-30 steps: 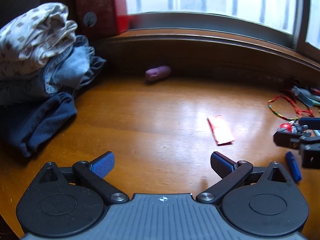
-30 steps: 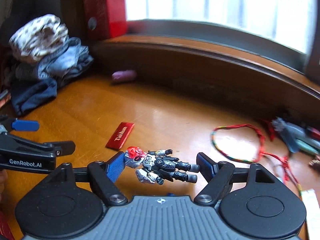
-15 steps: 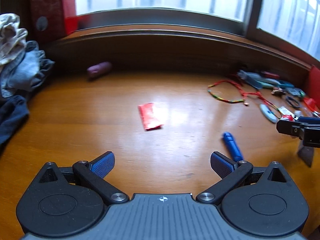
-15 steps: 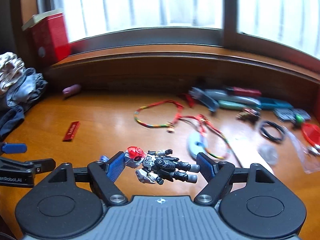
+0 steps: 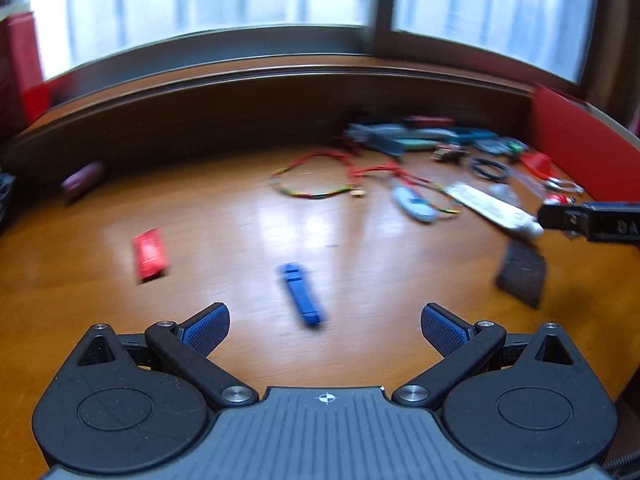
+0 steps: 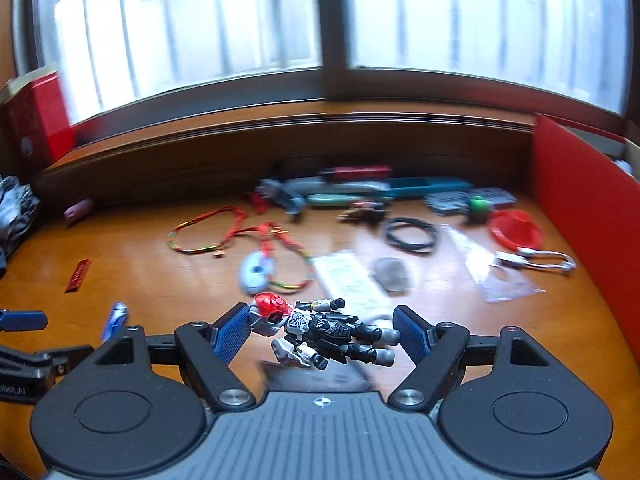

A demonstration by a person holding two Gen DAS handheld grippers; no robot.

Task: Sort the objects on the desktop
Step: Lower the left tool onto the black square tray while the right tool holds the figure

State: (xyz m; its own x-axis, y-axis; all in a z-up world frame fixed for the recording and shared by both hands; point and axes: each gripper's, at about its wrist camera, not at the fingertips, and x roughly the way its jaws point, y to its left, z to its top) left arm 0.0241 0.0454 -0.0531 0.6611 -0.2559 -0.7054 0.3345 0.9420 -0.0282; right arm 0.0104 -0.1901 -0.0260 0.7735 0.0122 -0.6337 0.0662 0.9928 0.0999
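Scanning from the left, we saw a flat red packet (image 5: 149, 254) and a small blue plastic stick (image 5: 302, 295) lying apart on the wooden desk (image 5: 224, 216), ahead of our empty, spread left gripper (image 5: 325, 322). Our right gripper (image 6: 321, 330) clamped a red-headed black toy figure (image 6: 320, 330) above the desk; beyond lay a crowded clutter by the sill, so we judged sorting unfinished.

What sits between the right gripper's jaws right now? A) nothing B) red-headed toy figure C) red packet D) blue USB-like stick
B: in the right wrist view the right gripper has its jaws closed on the red-headed toy figure, gripped head and feet, off the wooden desk.
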